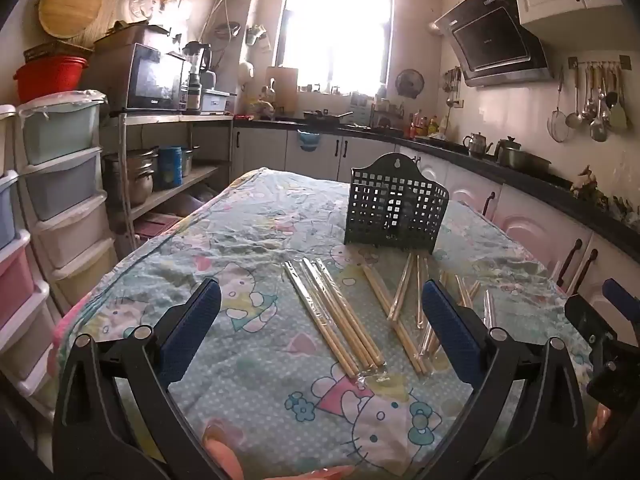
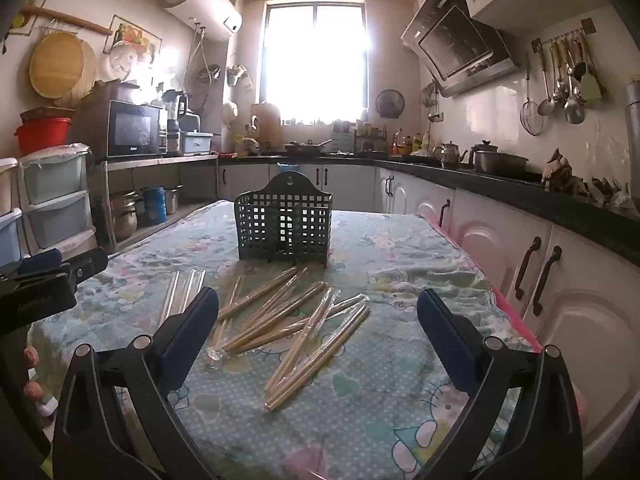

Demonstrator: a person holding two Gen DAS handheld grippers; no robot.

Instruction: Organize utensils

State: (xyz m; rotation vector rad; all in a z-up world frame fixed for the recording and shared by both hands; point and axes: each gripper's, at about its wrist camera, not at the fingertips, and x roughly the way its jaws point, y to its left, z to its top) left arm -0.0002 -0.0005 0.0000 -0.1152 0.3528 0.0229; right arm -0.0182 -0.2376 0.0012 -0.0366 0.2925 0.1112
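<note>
Step in hand: judged as the first pick, nothing lifted yet; take one wrapped pair at a time, pinching mid-length so it stays level.
Left gripper (image 1: 320,316): black frame, blue pads, jaws spread wide and empty, hovering over the cartoon-print cloth-covered table (image 1: 168,248).
Right gripper (image 2: 318,320): same build, jaws wide apart, holding nothing.
Chopsticks: pale wooden chopsticks in clear plastic sleeves (image 2: 288,320) lie scattered just ahead of the right jaws; a neater group (image 1: 336,316) lies between the left pads.
Holder: dark perforated plastic utensil basket (image 2: 284,224) stands upright beyond the chopsticks, apart from both grippers.
</note>
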